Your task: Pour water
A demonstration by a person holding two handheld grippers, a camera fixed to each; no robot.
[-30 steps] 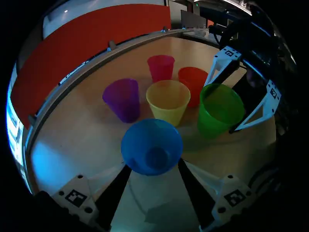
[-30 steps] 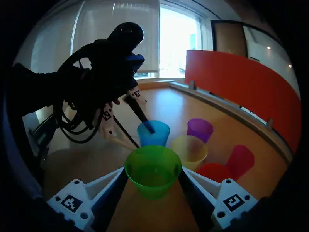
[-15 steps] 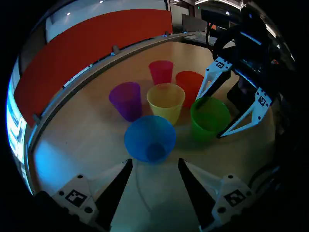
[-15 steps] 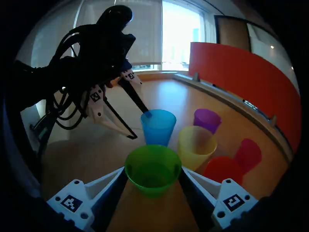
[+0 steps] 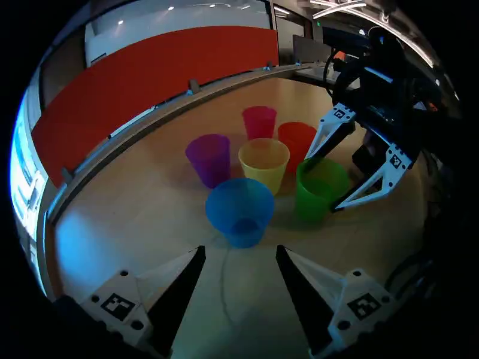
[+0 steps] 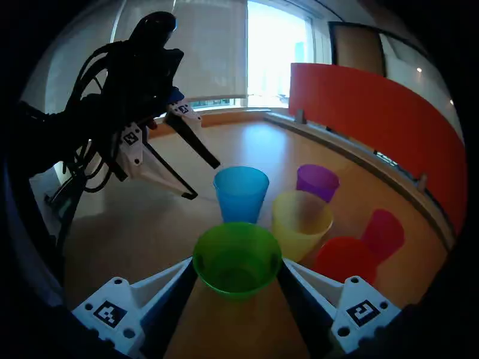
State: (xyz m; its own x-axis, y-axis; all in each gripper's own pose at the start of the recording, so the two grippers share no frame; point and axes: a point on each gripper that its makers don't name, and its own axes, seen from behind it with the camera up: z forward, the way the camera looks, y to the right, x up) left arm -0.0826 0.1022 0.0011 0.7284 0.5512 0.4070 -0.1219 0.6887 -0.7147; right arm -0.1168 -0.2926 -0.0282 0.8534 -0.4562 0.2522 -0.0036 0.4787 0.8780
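right tongs [image 6: 238, 261] sit closed against both flanks of the green cup [image 5: 320, 191], which is upright at the edge of the cluster. whether its base touches the surface [image 5: 138, 209] or hangs just above it, i cannot tell. left tongs [image 5: 239, 250] are spread apart and hold nothing, their tips just short of the blue cup [image 5: 239, 206], which stands free on the wood.

risks, as i judge them: the cups are thin, smooth, translucent plastic, tapered from a wide round rim to a narrow foot. a pinch on such a wall can flex it oval and let the cup slip or twist between the fingers once it tilts. a hard squeeze could also push water over the lip early (how much water the green cup holds is unclear; its bottom only looks darker).

the yellow cup [image 5: 264, 164] stands just beside the green one and the red cup [image 5: 296, 137] just behind it, so a sideways swing could knock either. light cups like these would tip or skate on the polished wooden surface. nothing steadies the blue cup, so a stream striking its wall instead of its mouth might shove it.

the purple cup [image 5: 208, 158] and pink cup [image 5: 259, 121] stand farther back, probably out of the path. too quick a tilt and water overshoots onto the wood.
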